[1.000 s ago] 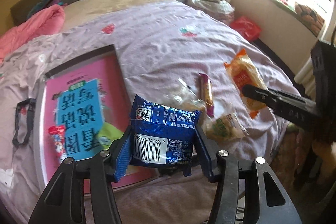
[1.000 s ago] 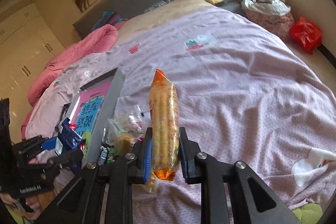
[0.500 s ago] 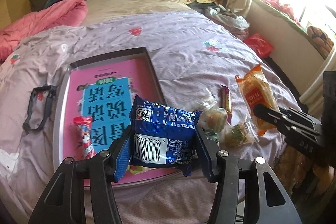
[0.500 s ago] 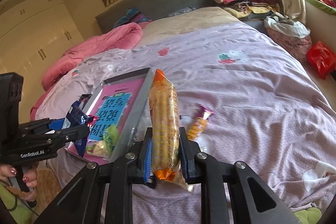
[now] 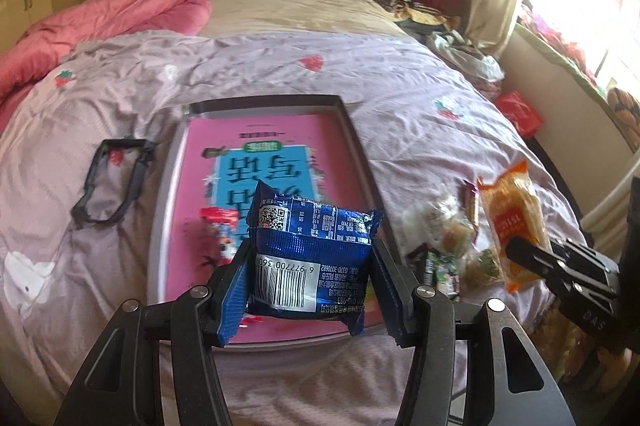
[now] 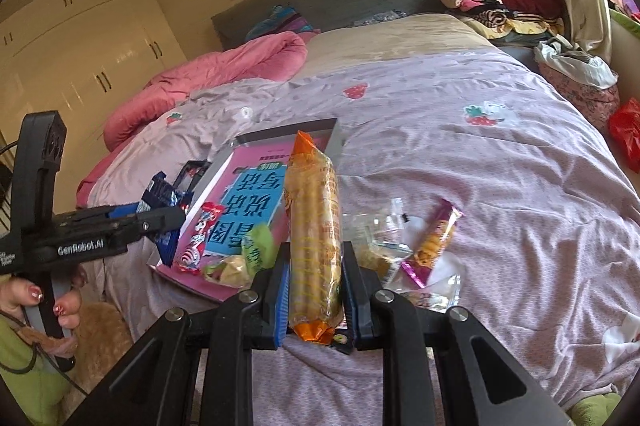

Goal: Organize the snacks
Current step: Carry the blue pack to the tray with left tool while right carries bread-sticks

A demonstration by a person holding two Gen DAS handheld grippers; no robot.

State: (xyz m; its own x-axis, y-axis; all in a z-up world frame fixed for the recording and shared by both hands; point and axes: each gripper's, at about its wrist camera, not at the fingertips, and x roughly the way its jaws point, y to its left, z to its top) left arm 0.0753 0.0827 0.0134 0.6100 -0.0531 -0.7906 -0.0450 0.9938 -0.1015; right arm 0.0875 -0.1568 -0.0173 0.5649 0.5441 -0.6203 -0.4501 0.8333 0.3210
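A blue packet (image 5: 310, 258) is clamped between the left gripper (image 5: 312, 278) jaws, an orange packet (image 6: 314, 246) between the right gripper (image 6: 314, 290) jaws. Beyond them, a tray (image 5: 352, 130) holds few snacks; a loose pile (image 5: 452, 246) remains.

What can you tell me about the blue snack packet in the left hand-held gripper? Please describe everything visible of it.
The glossy blue foil snack packet is a small pillow-shaped pack with crimped, serrated end seals. Its back faces the camera: a white barcode panel, a QR code and small white print. It is sealed and slightly crumpled. The left hand-held gripper clamps it by its two sides between blue ribbed pads, holding it in the air above the near end of the grey metal tray with the pink book. Nothing else touches it.
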